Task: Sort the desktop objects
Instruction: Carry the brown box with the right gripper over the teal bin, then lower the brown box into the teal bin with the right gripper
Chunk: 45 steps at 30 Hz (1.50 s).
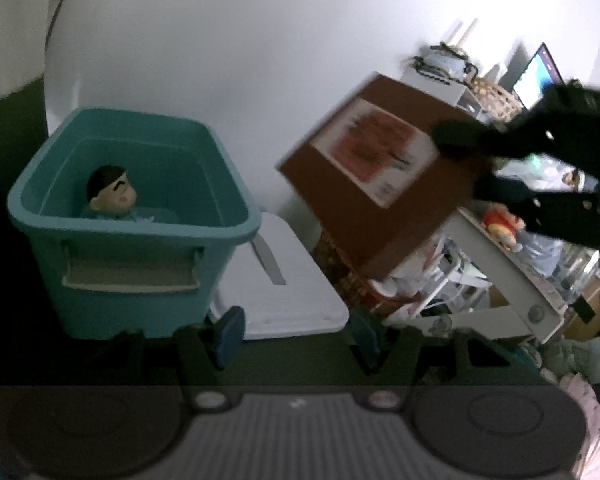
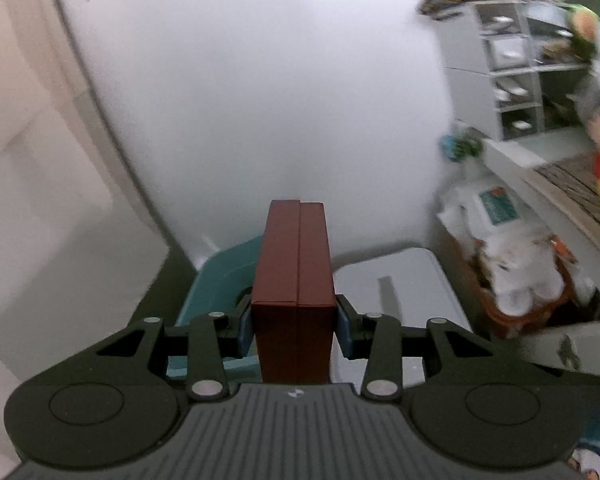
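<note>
**— So, what have you got, working across from the left?**

— Furthest left is the teal bin (image 1: 136, 220) on the dark desk, with a small figurine (image 1: 112, 196) already lying inside it. Just to its right sits a white lidded box (image 1: 284, 300). My left gripper (image 1: 296, 336) hangs in front of both, its blue pads apart with nothing between them.

**— And the right side?**

— My right gripper (image 2: 294, 328) is clamped on a brown box (image 2: 294, 300), one pad pressed to each broad face, so the box stands on its narrow edge. From the left wrist view it is up in the air, tilted, right of the bin and above the white lidded box, touching nothing else.

**— Which step is that, then?**

— I'd call it the carry: the box is lifted and not yet put anywhere. I judge the bin is the target, since it already holds a sorted item.

**— What does the next move need?**

— Swing the box left over the bin's rim, lower it clear of the figurine, then part the pads. My left gripper should keep out of its path.
</note>
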Each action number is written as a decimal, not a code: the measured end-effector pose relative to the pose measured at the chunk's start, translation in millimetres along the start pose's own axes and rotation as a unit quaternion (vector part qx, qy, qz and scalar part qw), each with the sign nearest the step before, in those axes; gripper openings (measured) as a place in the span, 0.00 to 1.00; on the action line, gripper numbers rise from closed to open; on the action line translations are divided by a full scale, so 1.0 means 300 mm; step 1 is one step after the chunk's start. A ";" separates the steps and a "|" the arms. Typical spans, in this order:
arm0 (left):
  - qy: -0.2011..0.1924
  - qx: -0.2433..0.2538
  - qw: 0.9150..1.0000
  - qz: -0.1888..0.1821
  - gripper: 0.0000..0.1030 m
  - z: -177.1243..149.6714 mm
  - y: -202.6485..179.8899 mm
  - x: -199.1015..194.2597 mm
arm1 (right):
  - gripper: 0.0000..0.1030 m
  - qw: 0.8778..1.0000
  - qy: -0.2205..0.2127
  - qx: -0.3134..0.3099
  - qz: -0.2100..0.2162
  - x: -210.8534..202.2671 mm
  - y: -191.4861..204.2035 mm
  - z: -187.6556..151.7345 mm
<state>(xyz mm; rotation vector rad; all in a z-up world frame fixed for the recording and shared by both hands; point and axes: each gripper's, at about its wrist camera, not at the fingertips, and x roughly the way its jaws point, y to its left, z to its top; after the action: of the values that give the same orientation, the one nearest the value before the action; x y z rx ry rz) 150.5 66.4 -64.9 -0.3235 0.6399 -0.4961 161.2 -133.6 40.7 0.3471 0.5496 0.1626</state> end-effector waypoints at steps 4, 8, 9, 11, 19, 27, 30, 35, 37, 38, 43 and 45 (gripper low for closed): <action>-0.002 0.002 1.000 0.007 0.62 0.007 0.013 -0.004 | 0.42 1.000 0.006 -0.029 0.009 0.052 0.071 -0.006; -0.001 -0.008 1.000 0.010 0.62 0.018 0.039 0.006 | 0.42 0.998 0.011 -0.069 0.007 0.108 0.135 -0.018; 0.000 -0.011 1.000 0.011 0.62 0.021 0.046 0.008 | 0.42 0.997 0.013 -0.078 0.006 0.120 0.146 -0.023; 0.001 -0.016 1.000 0.013 0.62 0.024 0.060 0.016 | 0.42 0.996 0.017 -0.093 0.006 0.145 0.167 -0.033; 0.007 -0.043 0.999 0.017 0.62 0.019 0.112 0.041 | 0.43 0.991 0.016 -0.135 0.001 0.228 0.225 -0.047; 0.010 -0.056 0.998 0.017 0.62 0.017 0.135 0.057 | 0.43 0.986 0.008 -0.167 -0.011 0.298 0.281 -0.023; 0.012 -0.057 0.998 0.018 0.62 0.013 0.142 0.065 | 0.43 0.984 0.008 -0.176 -0.015 0.326 0.294 -0.016; 0.013 -0.064 0.998 0.016 0.62 0.013 0.157 0.068 | 0.43 0.983 0.016 -0.183 -0.021 0.361 0.312 -0.005; 0.013 -0.066 0.998 0.018 0.62 0.012 0.160 0.071 | 0.43 0.982 0.017 -0.188 -0.023 0.371 0.317 -0.007; 0.014 -0.066 0.998 0.019 0.62 0.011 0.161 0.073 | 0.43 0.981 0.017 -0.190 -0.024 0.374 0.319 -0.007; 0.014 -0.068 0.997 0.020 0.62 0.011 0.165 0.069 | 0.43 0.980 0.019 -0.198 -0.031 0.386 0.327 -0.010; 0.014 -0.069 0.997 0.021 0.62 0.011 0.167 0.067 | 0.43 0.978 0.019 -0.205 -0.034 0.390 0.335 -0.015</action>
<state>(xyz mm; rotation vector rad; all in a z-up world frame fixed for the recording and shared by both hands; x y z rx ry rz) 183.5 98.0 -93.9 -0.4333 0.7084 -0.4168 251.3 -10.5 17.3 -0.0775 0.5500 0.2113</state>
